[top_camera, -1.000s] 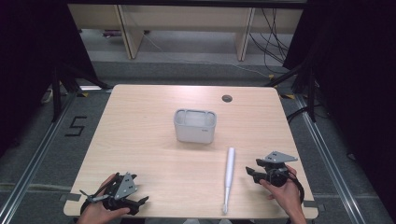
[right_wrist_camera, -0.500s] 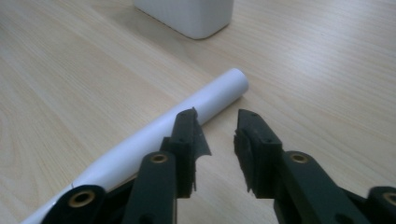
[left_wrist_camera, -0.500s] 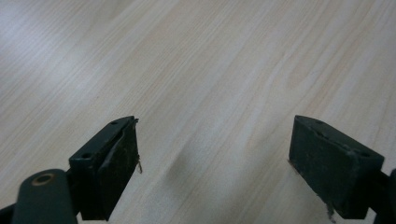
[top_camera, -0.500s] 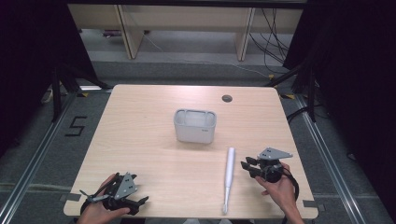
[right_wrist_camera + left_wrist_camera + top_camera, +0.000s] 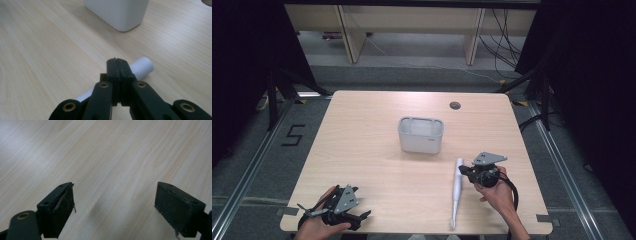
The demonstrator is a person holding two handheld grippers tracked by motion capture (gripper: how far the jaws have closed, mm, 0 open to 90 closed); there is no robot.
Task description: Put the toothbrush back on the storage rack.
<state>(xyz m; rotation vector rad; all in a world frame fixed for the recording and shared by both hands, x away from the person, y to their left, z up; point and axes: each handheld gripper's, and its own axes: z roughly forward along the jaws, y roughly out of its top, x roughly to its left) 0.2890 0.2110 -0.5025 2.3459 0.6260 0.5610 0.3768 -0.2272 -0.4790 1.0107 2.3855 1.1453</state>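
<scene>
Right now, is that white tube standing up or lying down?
Lying down. The white tube rests flat on the table, beside the shut right gripper.

Right claw (image 5: 466, 170) has shifted leftward across the lower right of the high view, from well apart to just beside the white tube (image 5: 456, 187); its jaws, pressed together, now reach over the tube's upper end.

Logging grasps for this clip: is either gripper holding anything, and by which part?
Nothing is held. The right gripper is shut, empty, above the white tube; the left gripper is open over bare table.
</scene>
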